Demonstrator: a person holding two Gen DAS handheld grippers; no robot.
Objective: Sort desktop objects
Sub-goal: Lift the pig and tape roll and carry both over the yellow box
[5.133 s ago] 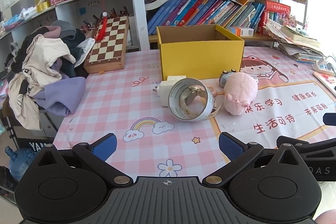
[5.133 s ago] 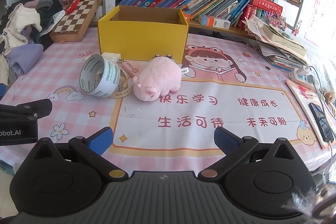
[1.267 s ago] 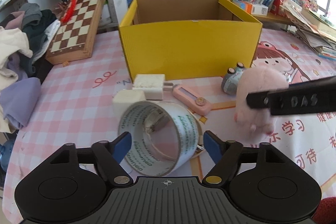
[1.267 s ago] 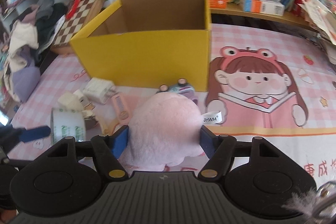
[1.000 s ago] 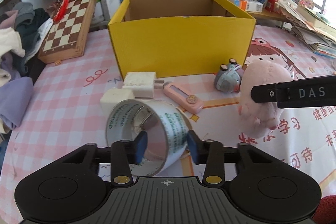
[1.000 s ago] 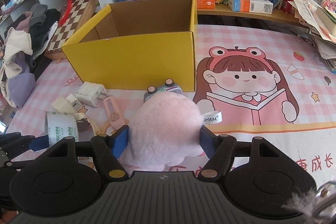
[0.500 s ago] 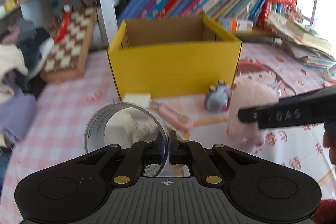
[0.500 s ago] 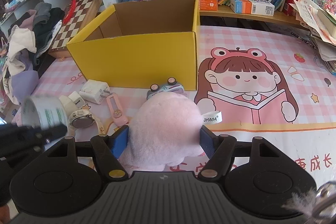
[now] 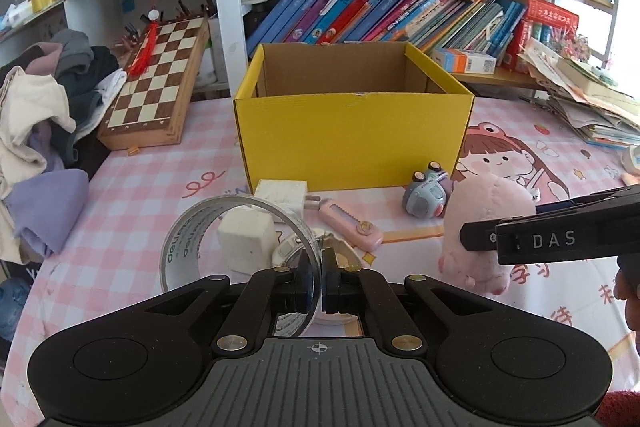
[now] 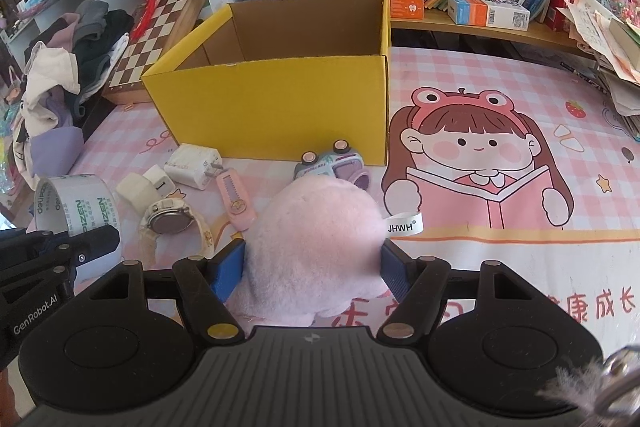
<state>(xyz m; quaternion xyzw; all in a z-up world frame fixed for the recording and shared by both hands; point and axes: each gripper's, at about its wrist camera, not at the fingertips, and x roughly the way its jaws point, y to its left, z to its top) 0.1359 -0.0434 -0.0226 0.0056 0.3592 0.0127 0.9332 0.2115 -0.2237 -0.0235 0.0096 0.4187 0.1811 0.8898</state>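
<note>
So both grippers are loaded right now. The left gripper (image 9: 318,281) has its jaws pressed together on the wall of the tape roll (image 9: 240,239), which is held up off the pink checkered table (image 9: 152,187). The right gripper (image 10: 310,269) has its jaws pinching the pink plush toy (image 10: 316,247) by its sides, near the table; whether it's lifted clear can't be told.

The yellow box (image 9: 352,131) stands open just behind everything, and nothing can be seen in the part of its inside that shows. Still lying in front of it: a white charger (image 10: 194,165), a smaller white plug (image 10: 144,187), a watch (image 10: 170,221), a pink cutter (image 10: 236,201) and a toy car (image 10: 334,165).

If the box is where things are meant to go, the tape is only gripped by a thin edge, so it's best carried level and slowly to avoid swinging. The front wall should be cleared with height to spare, and each item let go low inside. The two grippers are best kept from crossing over the opening.
</note>
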